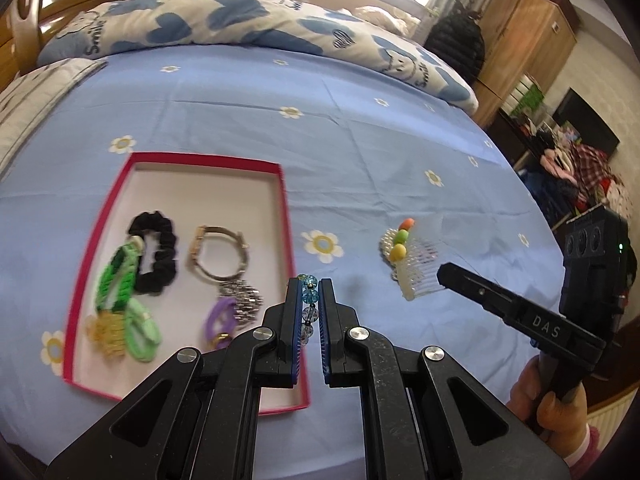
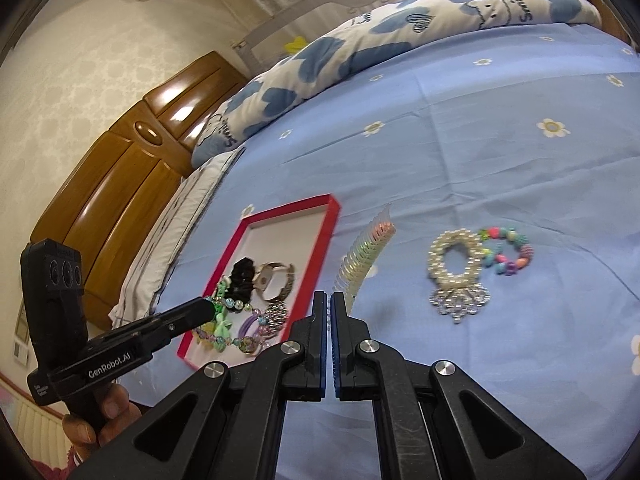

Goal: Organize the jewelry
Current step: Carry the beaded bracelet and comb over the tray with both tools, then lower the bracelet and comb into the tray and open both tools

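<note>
My left gripper is shut on a glass-bead bracelet and holds it over the right edge of the red-rimmed tray. In the right wrist view the bracelet hangs from the left gripper above the tray. The tray holds a black scrunchie, a watch, green hair clips and a purple clip. My right gripper is shut and empty, close to a clear hair comb. A pearl scrunchie and a colourful bead bracelet lie on the sheet.
Everything lies on a bed with a blue flowered sheet. A folded blue-and-white quilt lies at the far side. A wooden headboard and a pillow are left of the tray. The comb shows beside the right gripper.
</note>
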`<state>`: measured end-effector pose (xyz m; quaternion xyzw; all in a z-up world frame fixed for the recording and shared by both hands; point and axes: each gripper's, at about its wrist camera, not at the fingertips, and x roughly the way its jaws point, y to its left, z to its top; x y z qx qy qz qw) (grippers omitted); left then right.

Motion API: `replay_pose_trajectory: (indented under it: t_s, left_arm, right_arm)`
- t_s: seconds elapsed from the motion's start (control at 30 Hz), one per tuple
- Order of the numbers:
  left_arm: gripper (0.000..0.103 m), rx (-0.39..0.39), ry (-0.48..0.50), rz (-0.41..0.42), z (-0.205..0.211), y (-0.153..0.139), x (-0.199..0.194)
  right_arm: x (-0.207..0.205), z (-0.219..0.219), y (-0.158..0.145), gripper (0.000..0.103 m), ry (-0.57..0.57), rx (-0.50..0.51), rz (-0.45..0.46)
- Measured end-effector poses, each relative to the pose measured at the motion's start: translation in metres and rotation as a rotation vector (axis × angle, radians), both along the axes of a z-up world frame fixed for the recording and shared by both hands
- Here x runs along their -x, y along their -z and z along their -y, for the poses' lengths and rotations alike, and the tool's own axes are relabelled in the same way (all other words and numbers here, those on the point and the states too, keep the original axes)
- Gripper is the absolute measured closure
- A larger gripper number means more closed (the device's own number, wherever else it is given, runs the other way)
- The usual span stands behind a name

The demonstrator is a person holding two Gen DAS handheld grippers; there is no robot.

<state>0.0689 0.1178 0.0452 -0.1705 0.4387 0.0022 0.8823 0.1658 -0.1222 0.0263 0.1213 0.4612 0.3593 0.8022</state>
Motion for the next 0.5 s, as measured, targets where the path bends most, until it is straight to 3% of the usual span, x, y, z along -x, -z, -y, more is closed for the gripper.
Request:
replay_pose_trajectory:
  t_s: [0.5]
  left_arm:
    - [0.097, 0.003, -0.132, 0.009, -0.059, 0.001, 0.014]
  right_arm:
    - [0.015, -0.074, 0.001, 0.102, -0.148, -0.003, 0.004]
